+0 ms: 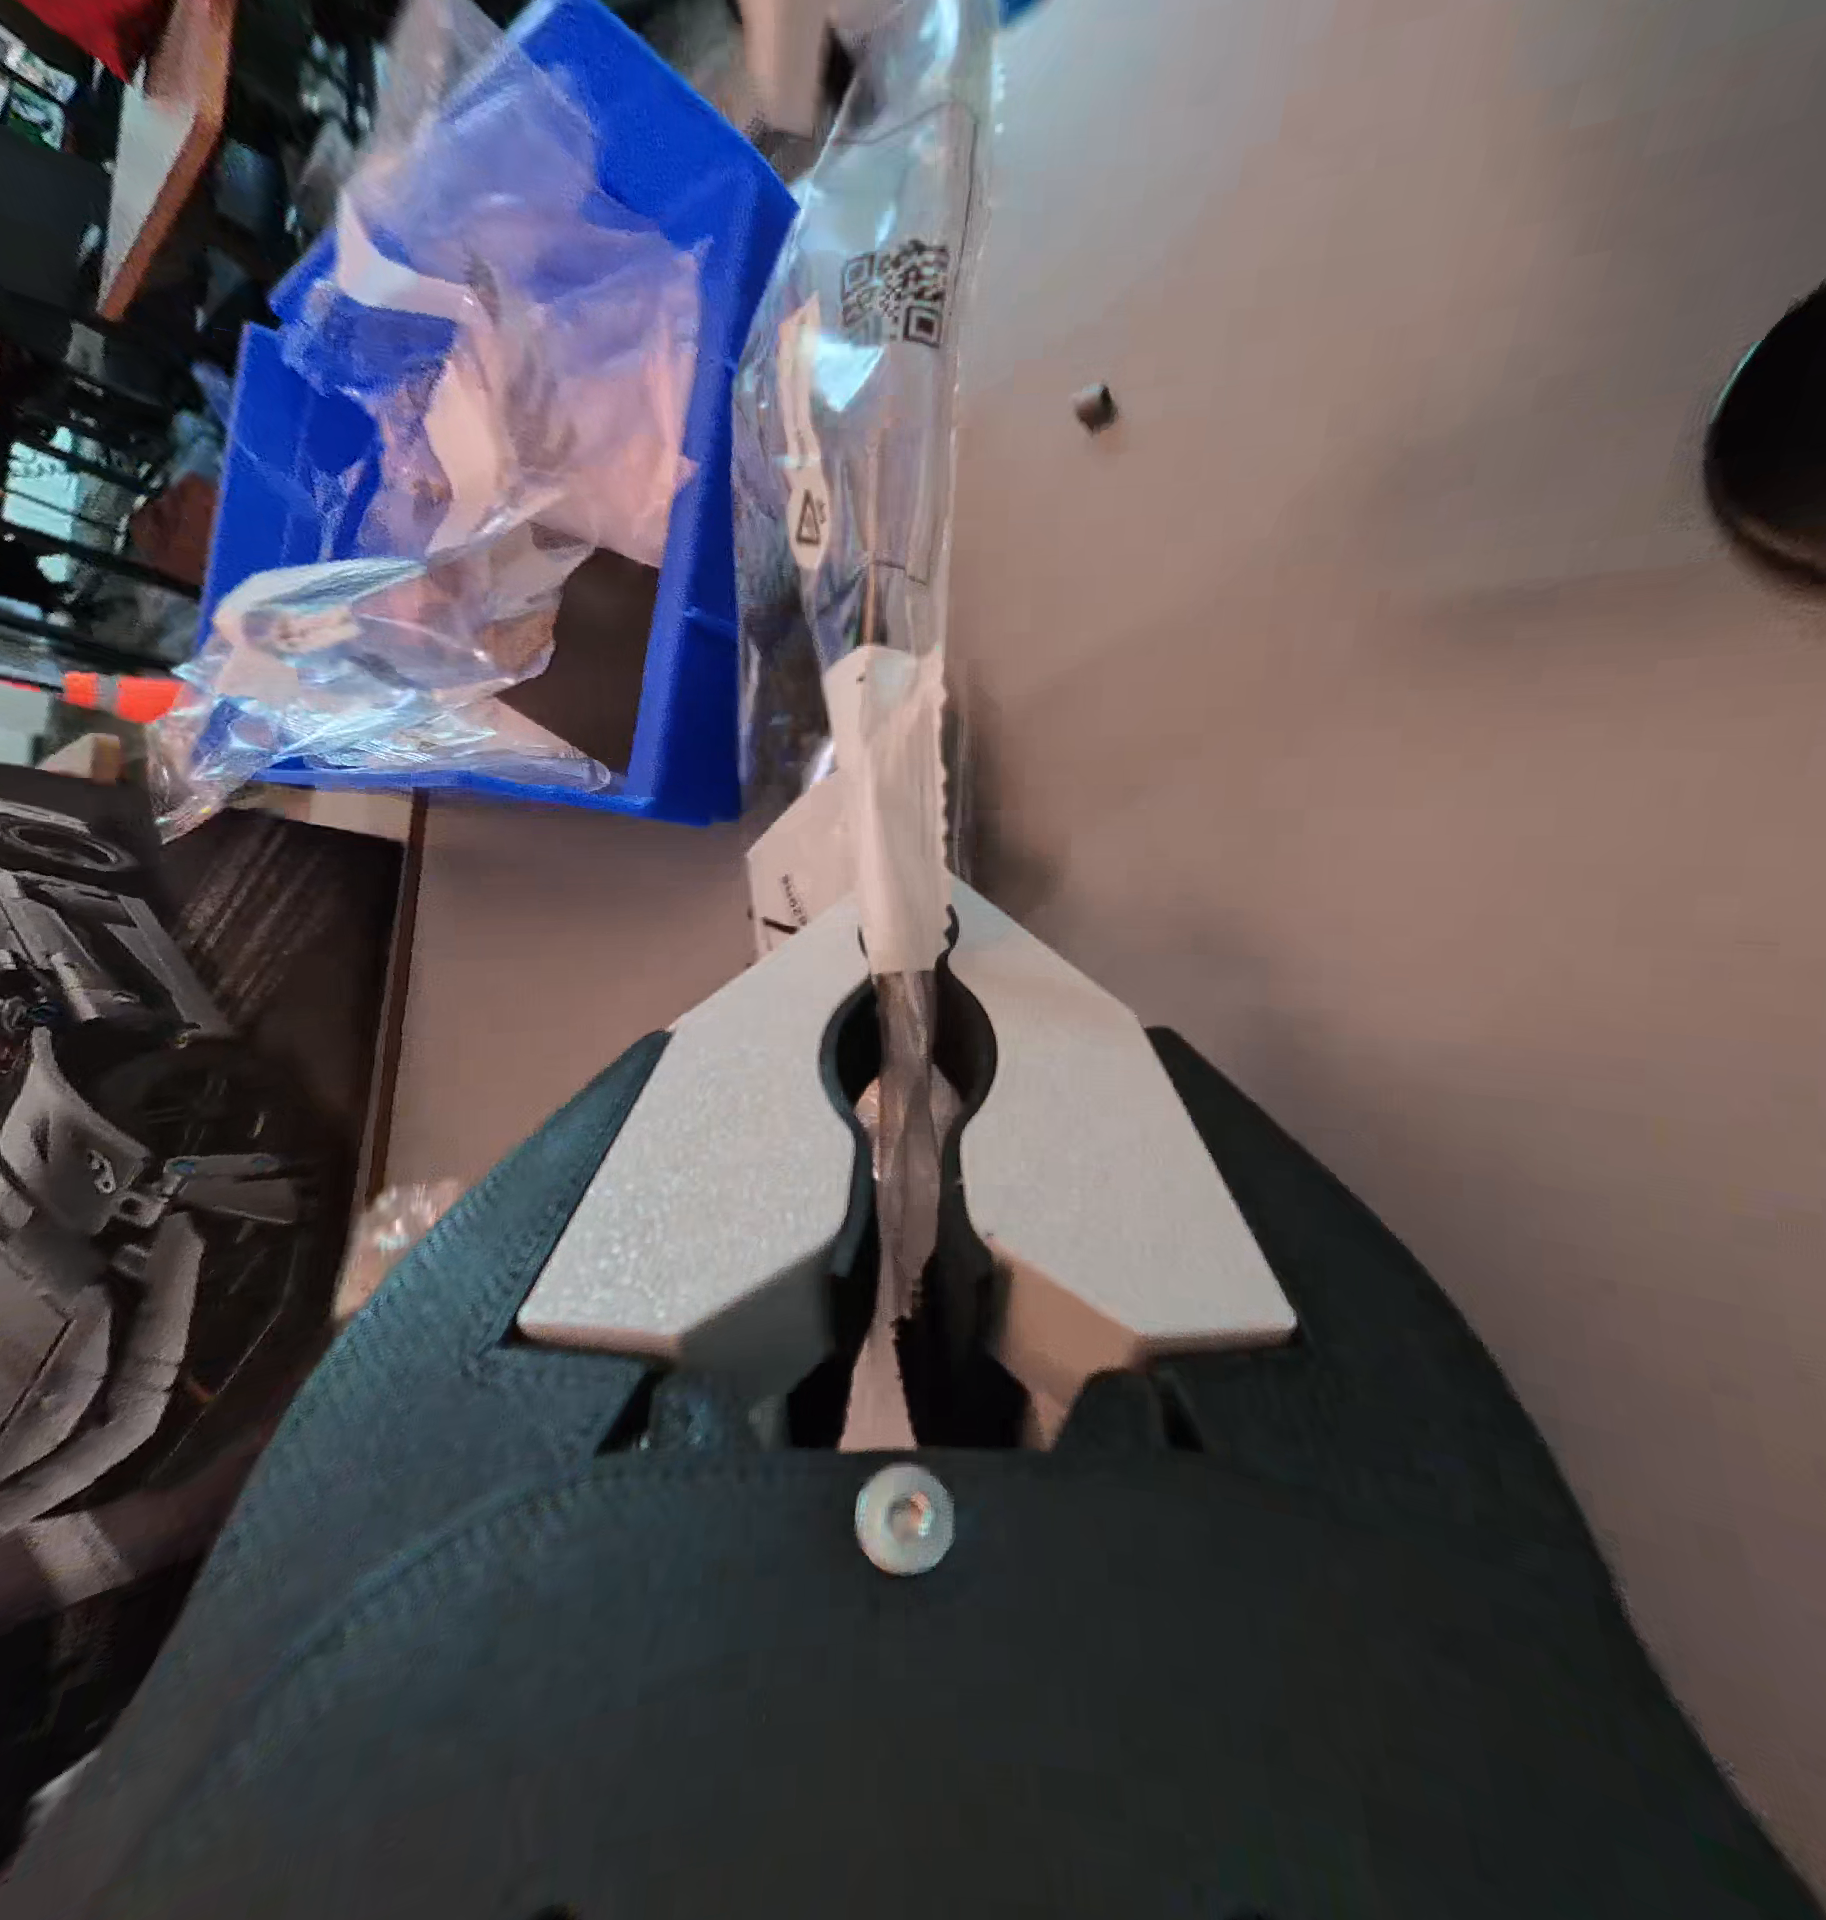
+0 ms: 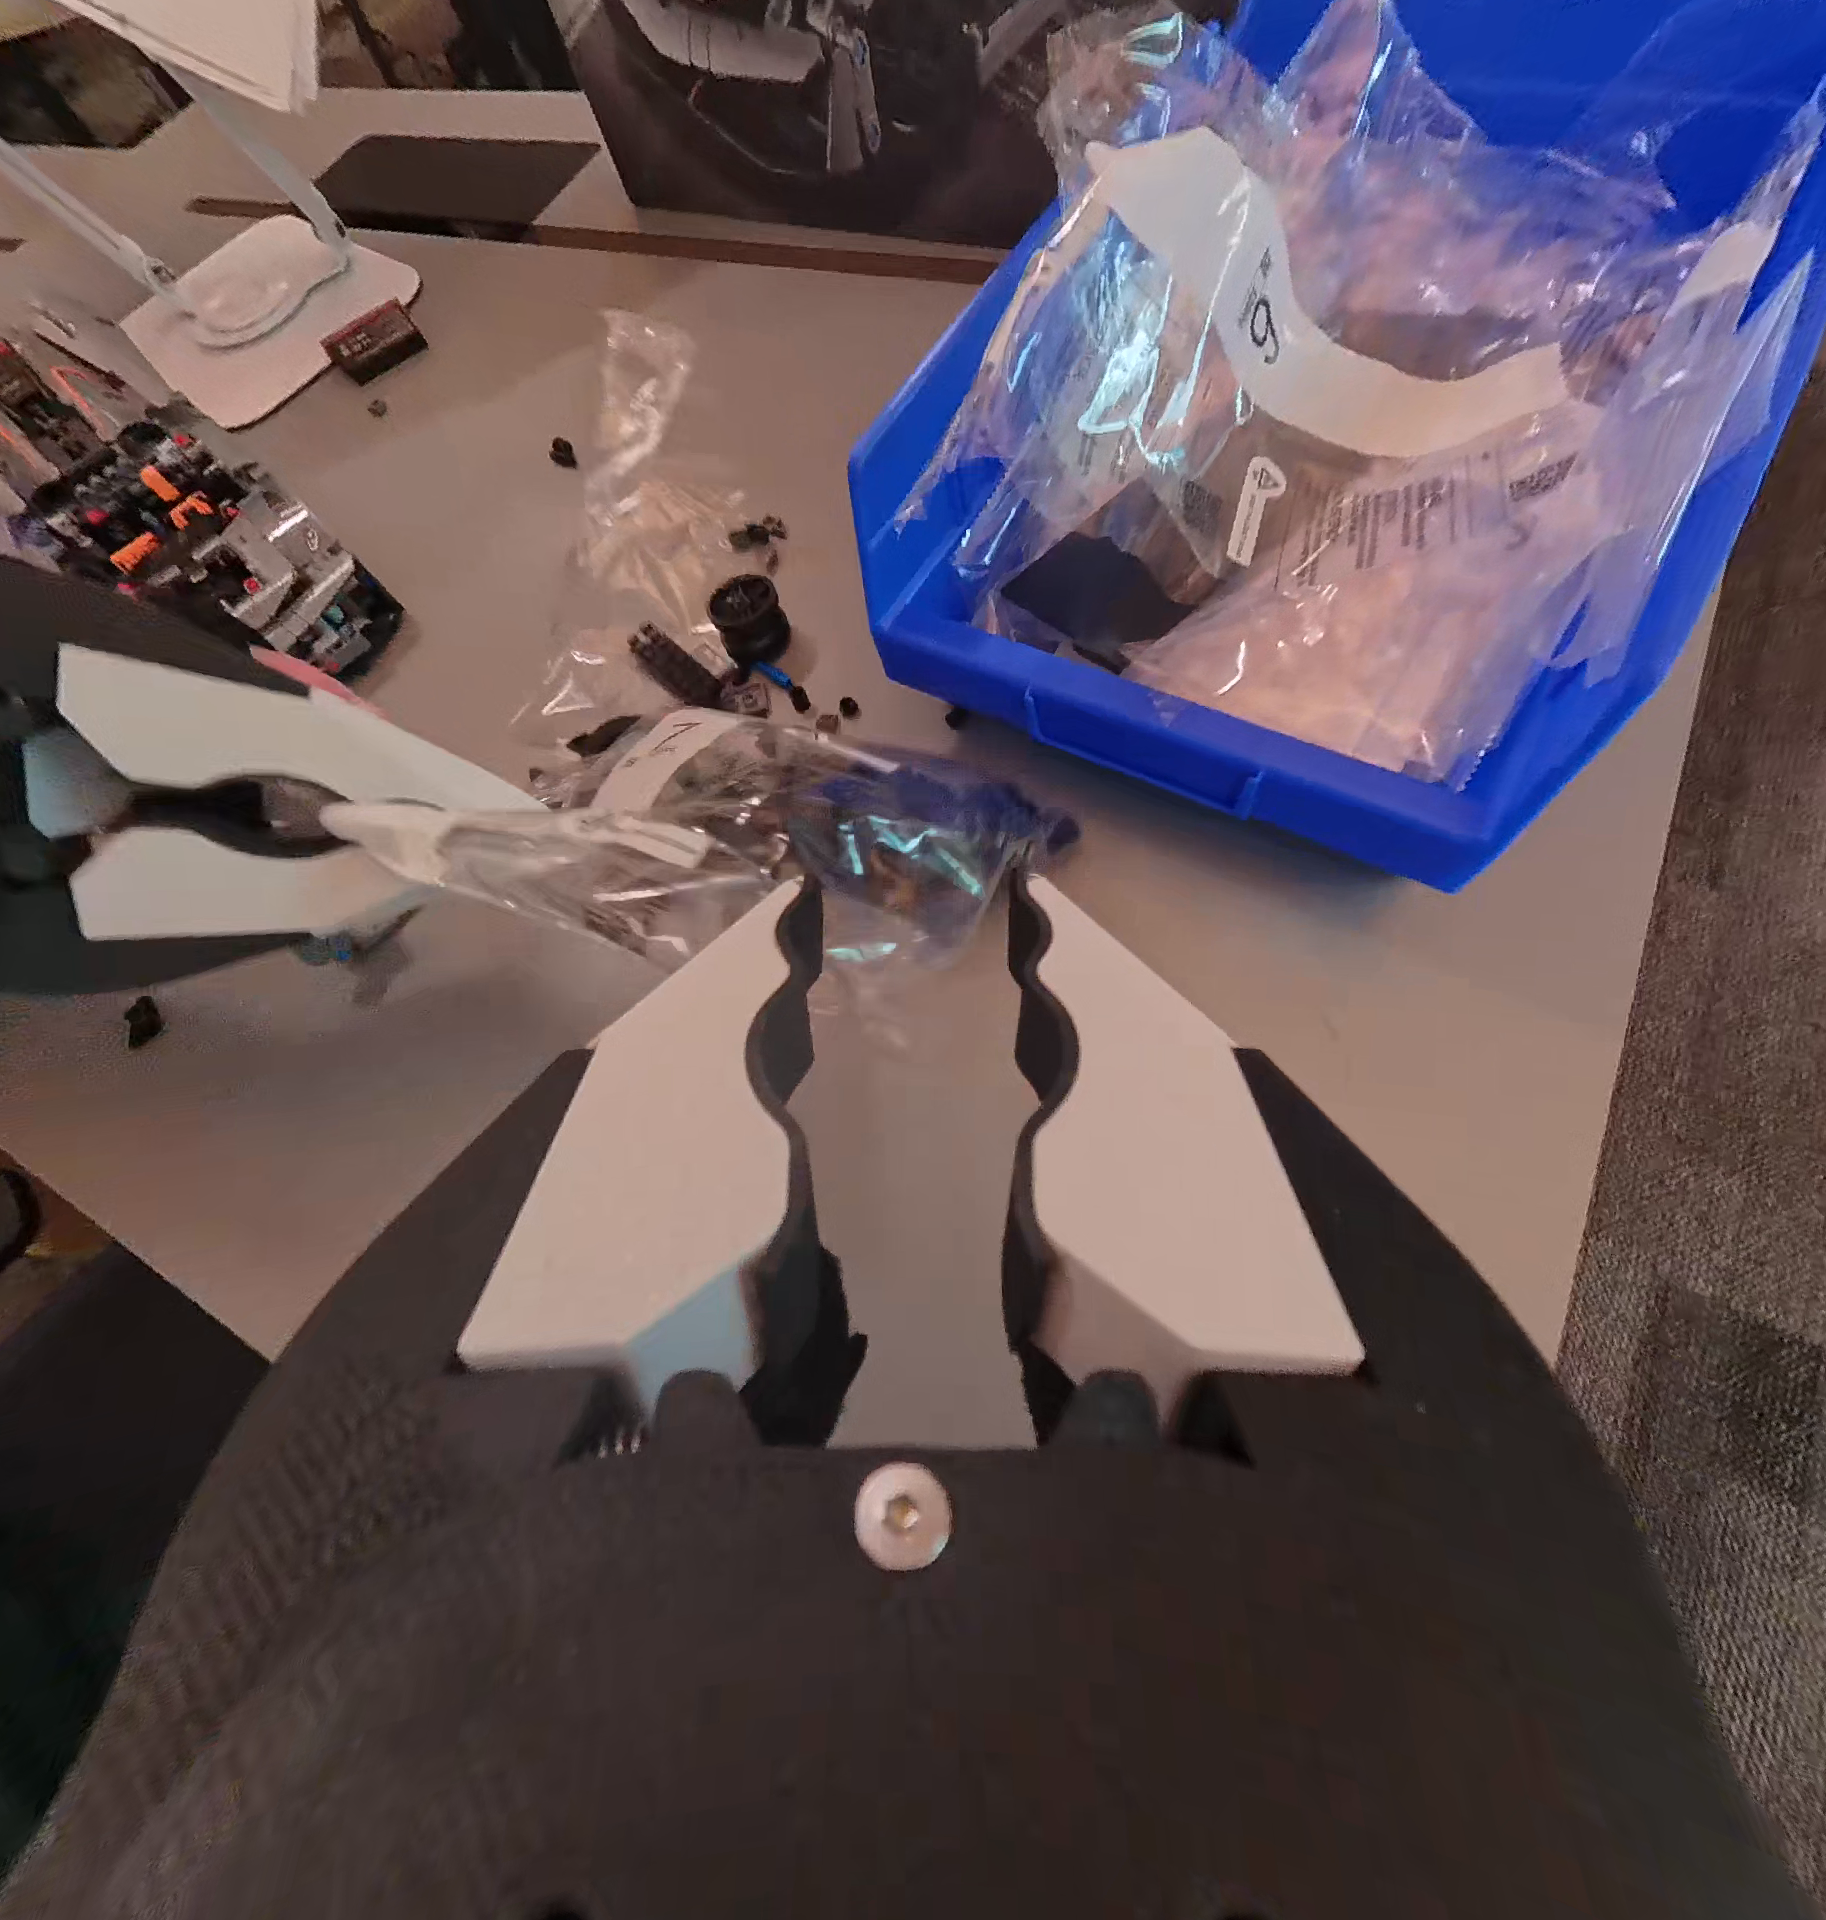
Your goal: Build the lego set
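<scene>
My left gripper (image 1: 924,935) is shut on the white-striped end of a clear plastic bag of Lego parts (image 1: 878,416), which stretches away from it above the grey table. In the right wrist view the same gripper (image 2: 369,821) holds the bag (image 2: 660,831) from the left. My right gripper (image 2: 909,894) is open, its fingertips either side of the bag's far end, where small blue pieces (image 2: 919,821) bunch up. A partly built Lego model (image 2: 192,530) stands at the far left. Loose dark pieces and a wheel (image 2: 748,613) lie on the table beyond the bag.
A blue bin (image 2: 1200,748) full of crumpled clear bags (image 2: 1304,416) stands at the right; it also shows in the left wrist view (image 1: 691,665). A white lamp base (image 2: 265,312) and the set's box (image 1: 78,1091) stand at the back. The table edge and carpet (image 2: 1740,1039) are right. The left gripper's tips are roughly 12 cm from the right gripper's.
</scene>
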Motion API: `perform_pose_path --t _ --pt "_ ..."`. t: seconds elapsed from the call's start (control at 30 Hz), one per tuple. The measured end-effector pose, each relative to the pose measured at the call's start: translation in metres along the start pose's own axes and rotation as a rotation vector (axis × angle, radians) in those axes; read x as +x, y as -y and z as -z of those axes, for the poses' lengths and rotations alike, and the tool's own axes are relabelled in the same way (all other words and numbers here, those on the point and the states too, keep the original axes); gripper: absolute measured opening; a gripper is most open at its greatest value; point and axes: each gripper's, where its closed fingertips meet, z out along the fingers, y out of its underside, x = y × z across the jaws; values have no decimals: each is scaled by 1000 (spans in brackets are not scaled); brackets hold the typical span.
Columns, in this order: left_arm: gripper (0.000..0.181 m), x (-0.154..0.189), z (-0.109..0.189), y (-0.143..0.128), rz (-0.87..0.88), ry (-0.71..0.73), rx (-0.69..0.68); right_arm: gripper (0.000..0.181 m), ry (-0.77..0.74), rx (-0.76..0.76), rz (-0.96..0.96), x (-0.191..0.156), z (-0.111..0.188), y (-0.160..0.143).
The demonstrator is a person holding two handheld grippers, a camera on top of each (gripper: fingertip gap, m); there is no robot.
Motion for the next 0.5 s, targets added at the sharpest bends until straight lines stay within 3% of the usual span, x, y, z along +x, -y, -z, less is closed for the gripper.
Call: perform_pose_path --t 0.13,0.33,0.5 --pt "0 -24 20 -4 170 -97 124 17 25 146 13 3 4 22" --pt "0 -49 37 -17 361 -199 260 51 217 155 -8 -19 -4 20" --pt "0 -57 44 -22 429 -245 336 58 215 131 92 -38 -9 20"
